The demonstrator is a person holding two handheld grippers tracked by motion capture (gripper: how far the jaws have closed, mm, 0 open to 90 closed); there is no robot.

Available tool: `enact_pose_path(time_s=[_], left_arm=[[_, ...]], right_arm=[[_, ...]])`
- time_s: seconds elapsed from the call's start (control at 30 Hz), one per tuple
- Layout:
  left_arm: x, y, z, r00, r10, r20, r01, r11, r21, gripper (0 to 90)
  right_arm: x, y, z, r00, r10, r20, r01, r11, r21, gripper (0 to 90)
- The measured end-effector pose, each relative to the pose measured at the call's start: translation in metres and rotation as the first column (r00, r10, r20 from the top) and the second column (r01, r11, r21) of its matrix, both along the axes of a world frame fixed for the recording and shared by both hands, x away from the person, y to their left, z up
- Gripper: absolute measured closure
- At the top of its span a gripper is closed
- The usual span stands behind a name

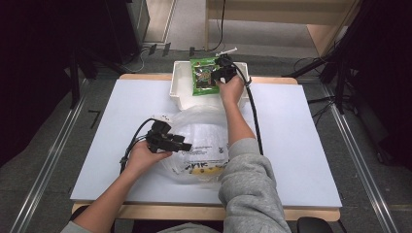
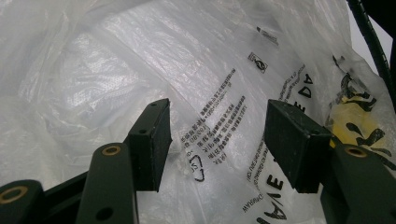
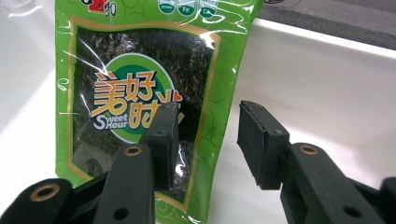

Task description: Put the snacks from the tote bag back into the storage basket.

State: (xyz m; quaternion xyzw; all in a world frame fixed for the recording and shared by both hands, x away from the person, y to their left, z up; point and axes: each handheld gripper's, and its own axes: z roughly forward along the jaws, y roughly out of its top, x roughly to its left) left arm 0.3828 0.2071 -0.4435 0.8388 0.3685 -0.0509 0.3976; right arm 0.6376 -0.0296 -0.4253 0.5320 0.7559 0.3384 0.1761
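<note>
The clear plastic bag [image 1: 199, 141] lay in the middle of the white worktop [image 1: 301, 160], and everything else is best placed against it. At the bag's left edge the left tool [image 1: 176, 143] hovered low, held by the left hand [image 1: 141, 158], its jaws spread wide with nothing between them. In the left gripper view those jaws framed the crinkled film and its black printed text [image 2: 219, 116] — the pads looked close to the plastic, though whether they touched it I cannot tell. The pose reads as a readiness to pinch the film and steady or lift a side of the bag, probably so that its mouth could be opened.

Beyond the bag's far edge, touching or just beside it, sat a white tub [image 1: 180, 87]. A green seaweed snack packet [image 1: 205, 75] leaned in the tub, its printed face up. The right arm in a grey sleeve [image 1: 248, 179] reached across the bag to it, and the right tool [image 1: 219, 72] sat at the packet's right side.

In the right gripper view the packet [image 3: 140, 102] stood against the tub's white wall [image 3: 327, 79]. The right tool's jaws were parted, the left jaw in front of the packet's lower right part and the right jaw over bare tub — so they straddled the packet's edge without closing on it. That edge-on approach suits a thin, flat pouch: I judge the aim was to nip its side and carry it back toward the bag
</note>
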Motion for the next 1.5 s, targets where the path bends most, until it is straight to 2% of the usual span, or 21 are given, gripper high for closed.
enact_pose_path(time_s=[0.37,0.53,0.8,0.93,1.17,1.27,1.4,1.5], left_arm=[[0.001,0.001,0.0,1.0,0.003,0.002,-0.003,1.0,-0.004,42.1],[0.001,0.002,0.0,1.0,0.006,0.0,-0.006,1.0,-0.004,42.2],[0.001,0.002,0.0,1.0,0.006,0.005,-0.006,1.0,0.002,42.2],[0.001,0.001,0.0,0.9999,0.007,0.008,-0.007,1.0,0.007,42.2],[0.001,0.002,0.001,0.9999,0.009,0.007,-0.009,0.9999,0.007,42.1],[0.001,0.002,0.001,0.9999,0.011,0.008,-0.011,0.9999,0.007,42.2],[0.002,0.002,0.001,0.9998,0.016,0.007,-0.016,0.9998,0.008,42.1],[0.002,0.003,0.001,0.9998,0.018,0.006,-0.018,0.9998,0.011,42.1]], right_arm=[[-0.002,-0.001,0.0,1.0,-0.007,-0.006,0.007,1.0,0.008,59.9],[-0.005,-0.004,0.005,1.0,-0.008,-0.002,0.008,0.999,0.036,58.6],[-0.008,-0.005,0.012,0.9999,0.0,0.011,0.0,1.0,0.026,58.5],[-0.011,-0.006,0.013,0.9999,0.011,0.007,-0.011,1.0,0.022,57.8],[-0.02,-0.007,0.02,0.9991,0.041,0.013,-0.042,0.998,0.05,57.0],[-0.027,-0.01,0.024,0.9979,0.063,0.011,-0.064,0.995,0.078,55.2],[-0.037,-0.011,0.027,0.995,0.097,0.024,-0.098,0.994,0.054,54.4],[-0.044,-0.013,0.029,0.9927,0.118,0.025,-0.119,0.991,0.066,54.3]])
